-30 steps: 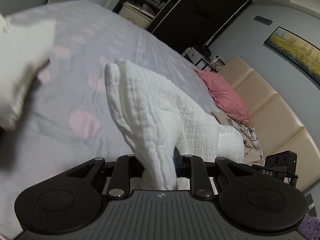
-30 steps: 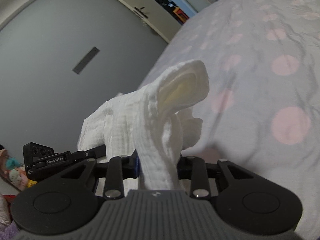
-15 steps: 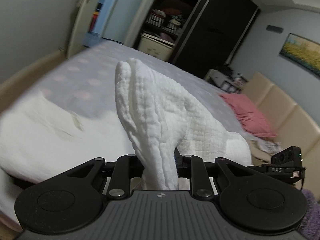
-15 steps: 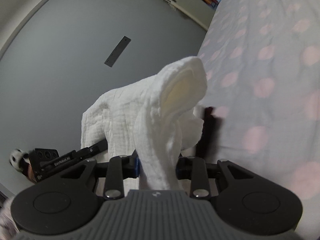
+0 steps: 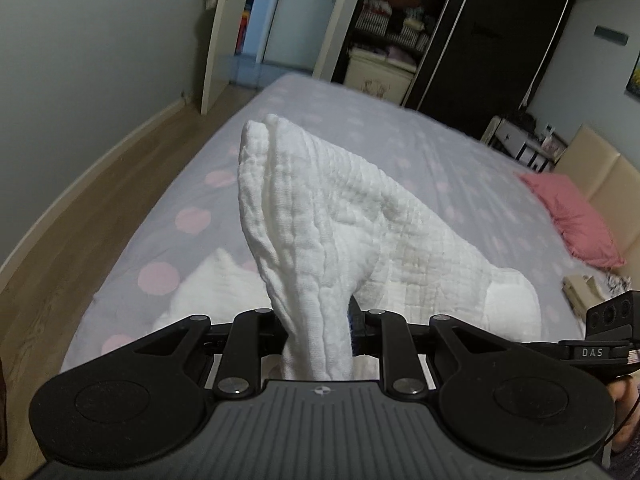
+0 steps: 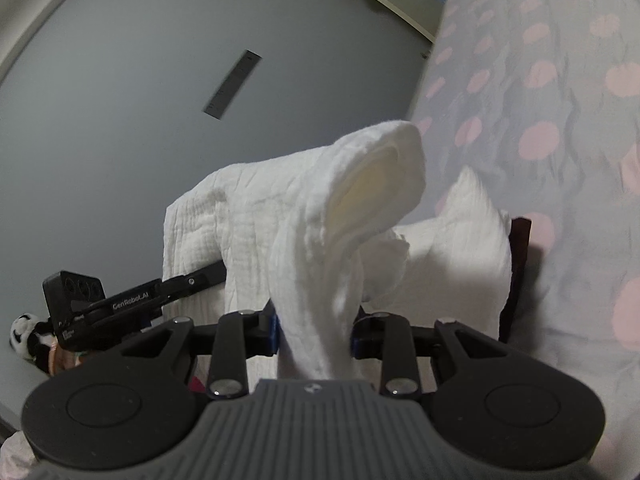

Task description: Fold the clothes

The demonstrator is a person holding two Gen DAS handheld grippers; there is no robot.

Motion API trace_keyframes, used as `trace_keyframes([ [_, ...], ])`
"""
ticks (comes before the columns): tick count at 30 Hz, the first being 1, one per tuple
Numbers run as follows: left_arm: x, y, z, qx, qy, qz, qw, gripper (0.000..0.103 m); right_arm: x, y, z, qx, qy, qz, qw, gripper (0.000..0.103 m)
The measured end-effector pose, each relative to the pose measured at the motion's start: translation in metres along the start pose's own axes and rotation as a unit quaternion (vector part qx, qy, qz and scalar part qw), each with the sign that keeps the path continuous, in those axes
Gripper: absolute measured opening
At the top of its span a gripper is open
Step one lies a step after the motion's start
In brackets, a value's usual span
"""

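Only left view shows pink pillow.

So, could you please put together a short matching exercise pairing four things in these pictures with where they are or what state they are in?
Things:
1. white crinkled cotton cloth
2. pink pillow
3. grey bedspread with pink dots
4. dark wardrobe

Places or states:
A. spread over the bed
B. against the far wall, beyond the bed's foot
C. on the bed by the beige headboard
D. clamped in both grippers

Pairs: 1-D, 2-C, 3-A, 4-B
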State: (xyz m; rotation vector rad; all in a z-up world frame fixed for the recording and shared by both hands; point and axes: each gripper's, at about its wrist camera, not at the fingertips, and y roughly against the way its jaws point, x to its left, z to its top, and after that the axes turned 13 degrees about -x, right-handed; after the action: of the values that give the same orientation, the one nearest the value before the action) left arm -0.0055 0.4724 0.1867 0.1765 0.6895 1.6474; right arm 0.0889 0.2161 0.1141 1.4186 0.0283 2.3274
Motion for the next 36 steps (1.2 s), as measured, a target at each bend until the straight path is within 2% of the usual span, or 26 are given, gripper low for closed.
trace_keyframes([
  [7,0.038,-0.067,-0.014,0.056,0.007,0.01,0.9983,0.019,-0.032,-0.053,-0.001,0.015,0.007,-0.045,0.999,0.034],
  [11,0.054,-0.088,-0.03,0.052,0.024,-0.005,0.9983,0.02,-0.05,-0.071,0.001,0.019,0.012,-0.068,0.997,0.034],
  [14,0.068,-0.093,-0.038,0.05,0.037,-0.006,0.998,0.022,-0.058,-0.081,0.001,0.025,0.022,-0.08,0.996,0.038],
  [16,0.074,-0.092,-0.042,0.047,0.04,-0.004,0.9981,0.029,-0.056,-0.082,0.002,0.026,0.03,-0.077,0.996,0.041],
  [19,0.079,-0.075,-0.037,0.024,0.04,0.005,0.9989,0.041,-0.053,-0.077,0.006,0.027,0.042,-0.079,0.996,0.046],
  [22,0.076,-0.055,-0.027,-0.008,0.036,0.021,0.9991,0.041,-0.042,-0.057,0.012,0.014,0.088,-0.09,0.992,0.053],
  [26,0.062,-0.019,-0.02,-0.068,0.019,0.068,0.9952,0.044,-0.021,-0.033,0.019,-0.042,0.194,-0.134,0.971,0.056],
  [29,0.041,0.0,-0.023,-0.101,-0.01,0.096,0.9902,0.037,-0.003,-0.026,0.02,-0.093,0.256,-0.136,0.953,0.051],
  [30,0.035,0.002,-0.025,-0.107,-0.02,0.095,0.9895,0.031,0.004,-0.027,0.018,-0.103,0.27,-0.126,0.949,0.046],
  [31,0.029,0.003,-0.027,-0.113,-0.027,0.094,0.9888,0.031,0.01,-0.029,0.016,-0.109,0.28,-0.117,0.947,0.042],
  [34,0.016,-0.006,-0.041,-0.13,-0.034,0.094,0.9865,0.029,0.022,-0.049,0.002,-0.12,0.298,-0.114,0.94,0.041],
  [36,0.011,-0.018,-0.051,-0.139,-0.047,0.107,0.9833,0.027,0.024,-0.063,-0.008,-0.132,0.306,-0.123,0.935,0.038],
])
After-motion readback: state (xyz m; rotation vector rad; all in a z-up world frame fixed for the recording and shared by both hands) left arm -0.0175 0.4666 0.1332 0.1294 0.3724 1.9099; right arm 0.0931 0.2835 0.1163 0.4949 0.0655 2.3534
